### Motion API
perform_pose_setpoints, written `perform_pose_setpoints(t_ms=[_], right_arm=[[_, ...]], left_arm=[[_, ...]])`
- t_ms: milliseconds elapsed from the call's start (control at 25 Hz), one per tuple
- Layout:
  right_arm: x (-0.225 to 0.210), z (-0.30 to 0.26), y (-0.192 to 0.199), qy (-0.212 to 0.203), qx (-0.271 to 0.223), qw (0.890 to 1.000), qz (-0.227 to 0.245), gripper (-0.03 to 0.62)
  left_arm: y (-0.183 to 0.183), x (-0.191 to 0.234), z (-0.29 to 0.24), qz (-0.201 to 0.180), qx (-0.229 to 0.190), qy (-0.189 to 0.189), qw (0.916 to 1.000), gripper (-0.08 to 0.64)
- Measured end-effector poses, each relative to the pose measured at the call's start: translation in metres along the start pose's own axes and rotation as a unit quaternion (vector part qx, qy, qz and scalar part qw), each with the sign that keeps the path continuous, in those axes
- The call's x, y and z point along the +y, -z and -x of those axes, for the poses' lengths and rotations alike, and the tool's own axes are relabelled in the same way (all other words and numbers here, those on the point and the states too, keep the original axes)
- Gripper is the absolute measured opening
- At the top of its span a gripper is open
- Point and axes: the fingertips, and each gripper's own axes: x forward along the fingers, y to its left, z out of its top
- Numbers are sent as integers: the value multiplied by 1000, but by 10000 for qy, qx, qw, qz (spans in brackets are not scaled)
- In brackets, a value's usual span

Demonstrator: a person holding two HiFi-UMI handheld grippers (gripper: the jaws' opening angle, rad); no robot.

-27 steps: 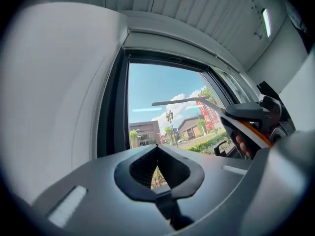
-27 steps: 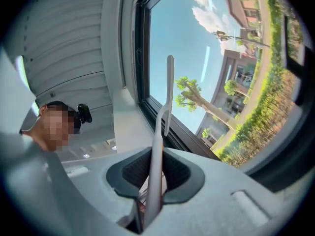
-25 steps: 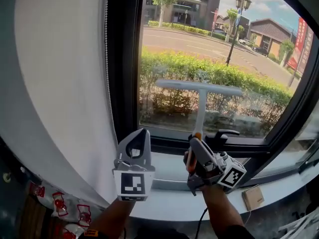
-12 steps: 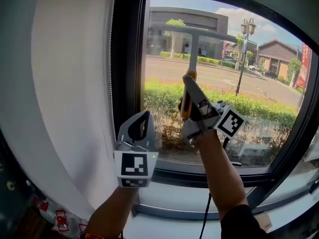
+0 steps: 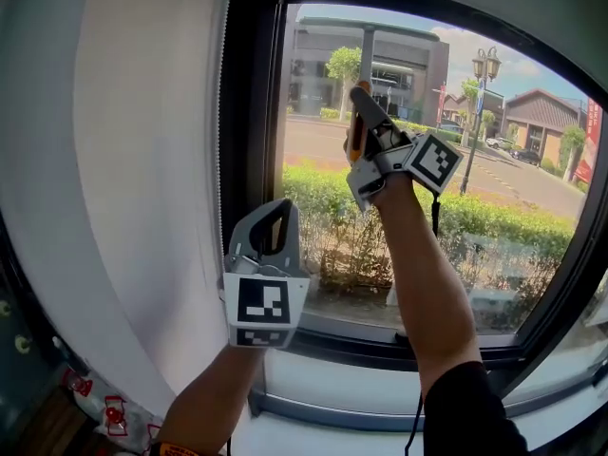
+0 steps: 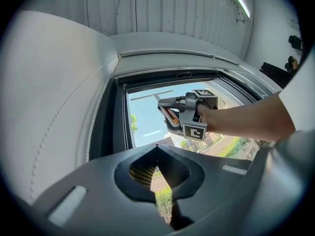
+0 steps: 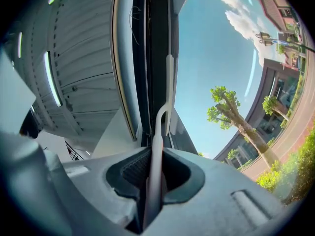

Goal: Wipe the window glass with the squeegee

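The right gripper (image 5: 363, 103) is held up high against the window glass (image 5: 494, 160), and its two fingers are pinched tight on the handle of the squeegee (image 5: 367, 57). The squeegee's thin stick points up toward twelve o'clock from that gripper, and its wiping bar sits way up by the top edge of the glass. The left gripper (image 5: 273, 218) is lower down, at about seven o'clock from the right one, next to the white curtain (image 5: 142, 160), with its fingers pressed together and nothing between them.
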Motion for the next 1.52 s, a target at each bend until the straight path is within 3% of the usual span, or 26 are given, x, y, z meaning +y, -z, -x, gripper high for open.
perform_pose_setpoints(t_ms=[280, 720, 1040, 1320, 1520], right_arm=[[3, 3, 9, -144, 80, 9998, -109, 49], [5, 83, 85, 133, 382, 9979, -498, 49], [3, 142, 142, 430, 656, 9936, -819, 49], [2, 148, 145, 495, 774, 9933, -707, 49], [7, 143, 115, 353, 729, 9959, -407, 49]], left_arm=[[13, 0, 3, 128, 194, -36, 9997, 14], [80, -43, 28, 424, 784, 208, 9958, 14], [109, -51, 42, 434, 1083, 101, 9931, 14], [116, -52, 41, 382, 1108, 75, 9931, 14], [90, -50, 30, 381, 869, 95, 9954, 14]])
